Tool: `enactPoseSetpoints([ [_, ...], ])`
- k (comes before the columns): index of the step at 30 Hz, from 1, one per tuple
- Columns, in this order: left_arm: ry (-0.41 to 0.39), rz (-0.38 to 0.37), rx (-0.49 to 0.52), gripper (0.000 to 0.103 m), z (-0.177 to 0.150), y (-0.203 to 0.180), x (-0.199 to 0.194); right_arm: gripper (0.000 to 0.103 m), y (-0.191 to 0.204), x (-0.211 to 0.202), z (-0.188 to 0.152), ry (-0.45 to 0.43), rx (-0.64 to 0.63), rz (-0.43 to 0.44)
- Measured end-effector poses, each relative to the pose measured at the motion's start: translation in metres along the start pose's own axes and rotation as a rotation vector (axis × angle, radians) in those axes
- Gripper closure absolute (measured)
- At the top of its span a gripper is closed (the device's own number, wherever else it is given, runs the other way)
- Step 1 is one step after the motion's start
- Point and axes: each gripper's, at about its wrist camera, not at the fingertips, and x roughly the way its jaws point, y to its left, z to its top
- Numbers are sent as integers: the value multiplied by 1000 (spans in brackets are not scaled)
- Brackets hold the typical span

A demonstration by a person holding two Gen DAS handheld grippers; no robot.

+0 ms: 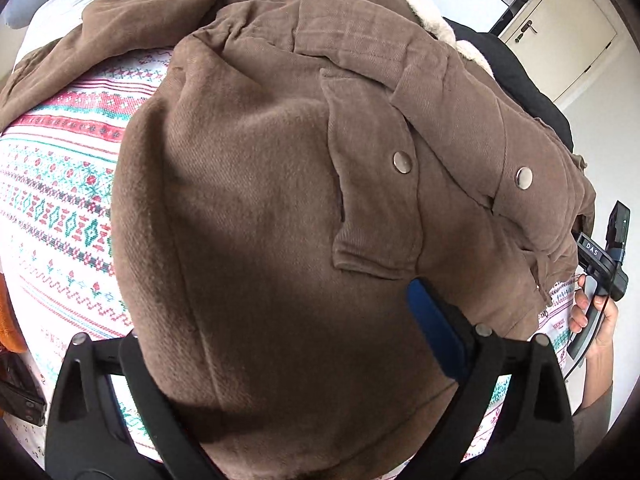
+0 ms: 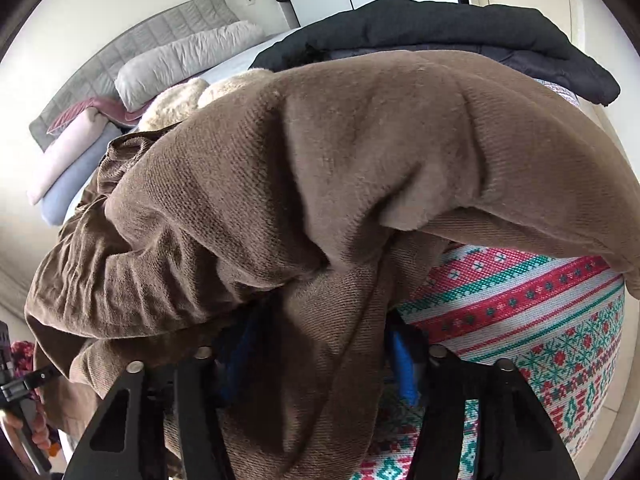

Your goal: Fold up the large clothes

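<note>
Brown twill jacket [image 1: 260,200] lies bunched on the patterned bedspread [image 1: 52,184], both grippers' jaws clamped on its hem — heavy cloth could slip free mid-lift — spoiling the fold.

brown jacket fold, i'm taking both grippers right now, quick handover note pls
Left gripper: brown jacket fabric bunched between its fingers; grip looks closed on it.
Right gripper: also has jacket cloth between its fingers, lifted off the patterned blanket.
Jacket lies snap-flap side up on the bed, fleece collar at the far end; a black garment lies beyond it.
Done: both edges gripped.
Left: carry the fold over, flatten, tuck the sleeve.
</note>
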Motion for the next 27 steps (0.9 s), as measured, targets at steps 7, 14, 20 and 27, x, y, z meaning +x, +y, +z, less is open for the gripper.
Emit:
enactPoseSetpoints([
  [7,-37,43,-12,71,-6,13,-17,88,15,-15,1,-40,-4,-56],
  [14,-116,-9,-33,95,-8,19,-51,91,30,-44,-15,-83,-56,-87],
  [20,-220,-20,-44,96,-12,16,-87,92,61,-92,-28,-155,-119,-61],
  [27,-268,-1,-18,96,-17,14,-112,92,93,-157,-61,-183,-193,23],
])
